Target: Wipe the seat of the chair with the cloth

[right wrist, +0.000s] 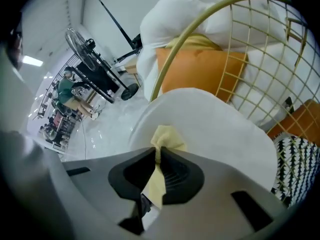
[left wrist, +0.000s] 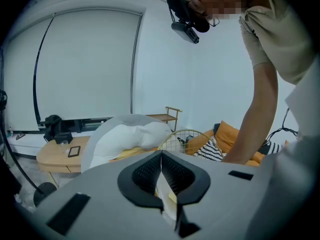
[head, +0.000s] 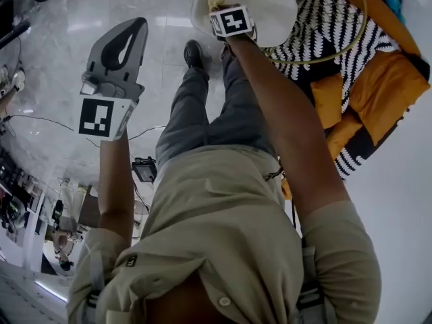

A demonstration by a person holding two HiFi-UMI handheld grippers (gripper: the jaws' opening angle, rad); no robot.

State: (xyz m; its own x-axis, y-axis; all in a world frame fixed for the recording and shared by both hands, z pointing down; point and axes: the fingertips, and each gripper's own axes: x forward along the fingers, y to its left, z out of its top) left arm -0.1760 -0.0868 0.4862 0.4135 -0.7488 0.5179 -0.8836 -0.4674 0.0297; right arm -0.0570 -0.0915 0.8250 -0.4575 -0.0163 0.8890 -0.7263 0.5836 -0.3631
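Observation:
The chair's white round seat (head: 270,5) (right wrist: 230,149) lies at the top of the head view, with a gold wire back (right wrist: 197,44) behind it. My right gripper (head: 223,11) (right wrist: 156,151) rests at the seat's near-left edge, shut on a pale yellow cloth (right wrist: 167,136) (head: 214,3) that bunches out past the jaws onto the seat. My left gripper (head: 138,24) (left wrist: 161,159) hangs in the air over the floor to the left of the chair. Its jaws meet and hold nothing. It faces the chair (left wrist: 125,134) from a distance.
Orange cushions (head: 388,79) and a black-and-white striped pillow (head: 337,25) lie right of the chair. An orange cushion (right wrist: 200,69) leans in the chair back. The person's shoe (head: 194,52) stands below the seat. A low wooden table (left wrist: 55,156) and a wheeled fan (right wrist: 82,46) stand further off.

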